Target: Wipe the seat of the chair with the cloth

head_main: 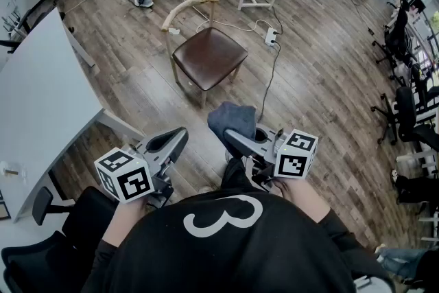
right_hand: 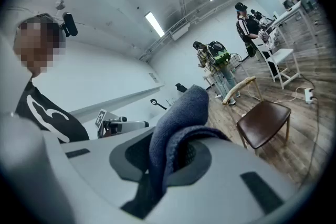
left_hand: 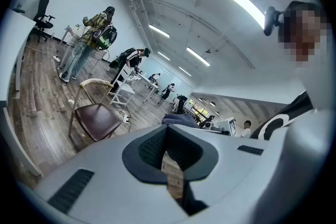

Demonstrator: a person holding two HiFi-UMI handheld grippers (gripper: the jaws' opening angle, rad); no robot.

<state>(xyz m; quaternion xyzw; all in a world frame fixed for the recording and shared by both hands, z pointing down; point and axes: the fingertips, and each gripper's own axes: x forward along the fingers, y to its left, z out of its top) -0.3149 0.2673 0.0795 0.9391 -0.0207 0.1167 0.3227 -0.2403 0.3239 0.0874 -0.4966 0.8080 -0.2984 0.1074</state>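
Currently the right gripper (head_main: 236, 141), clamped on the blue cloth (head_main: 232, 119), points toward the chair seat (head_main: 209, 57), which lies ahead, slightly leftward and well apart, while the left gripper (head_main: 175, 140) hangs closed and empty.

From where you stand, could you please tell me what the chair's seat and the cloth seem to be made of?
The seat: likely leather or vinyl, dark brown, smooth with a soft sheen. The cloth: soft fabric, blue-grey, matte, bunched in folds.

Dark brown chair seat (head_main: 209, 57), pale wood backrest (head_main: 188, 9), slate-blue cloth (head_main: 232, 119), black-and-white marker cubes (head_main: 124, 175), grey-brown plank floor (head_main: 322, 65)
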